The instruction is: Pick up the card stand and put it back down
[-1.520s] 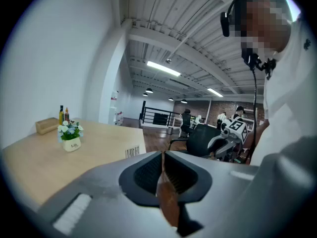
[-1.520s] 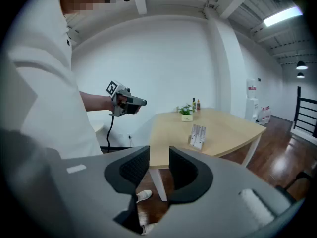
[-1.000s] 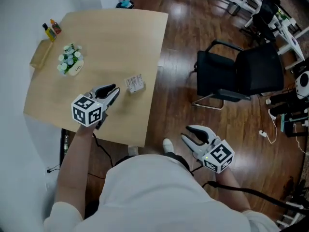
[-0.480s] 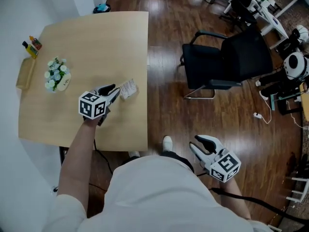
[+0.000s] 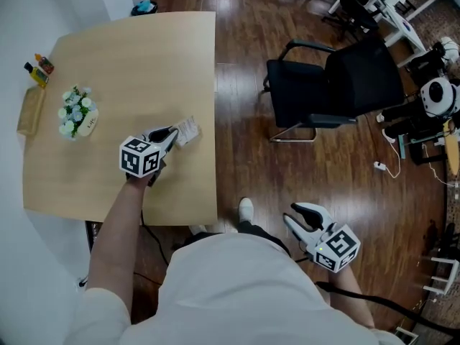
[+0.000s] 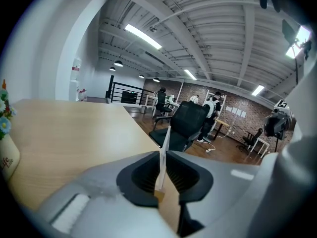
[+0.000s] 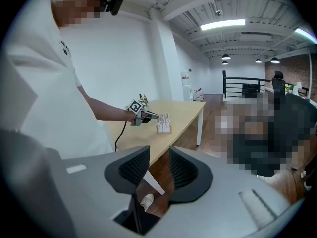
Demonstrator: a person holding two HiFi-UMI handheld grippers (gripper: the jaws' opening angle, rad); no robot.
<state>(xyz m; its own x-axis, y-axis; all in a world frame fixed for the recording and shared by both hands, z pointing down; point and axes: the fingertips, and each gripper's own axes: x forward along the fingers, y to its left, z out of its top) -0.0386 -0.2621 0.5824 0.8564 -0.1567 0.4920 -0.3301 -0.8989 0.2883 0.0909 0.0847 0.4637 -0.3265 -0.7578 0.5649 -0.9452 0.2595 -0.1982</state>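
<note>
Left tongs on the card stand by the table's edge

In the head view the left tongs [image 5: 172,134] meet the card stand [image 5: 187,130] near the right edge of the table [image 5: 108,63]. Only the left gripper view shows the card stand edge-on between jaws that have just been closing and now pinch it. The right tongs [image 5: 302,214] hang over the floor [image 5: 287,164], jaws apart and empty.
</note>
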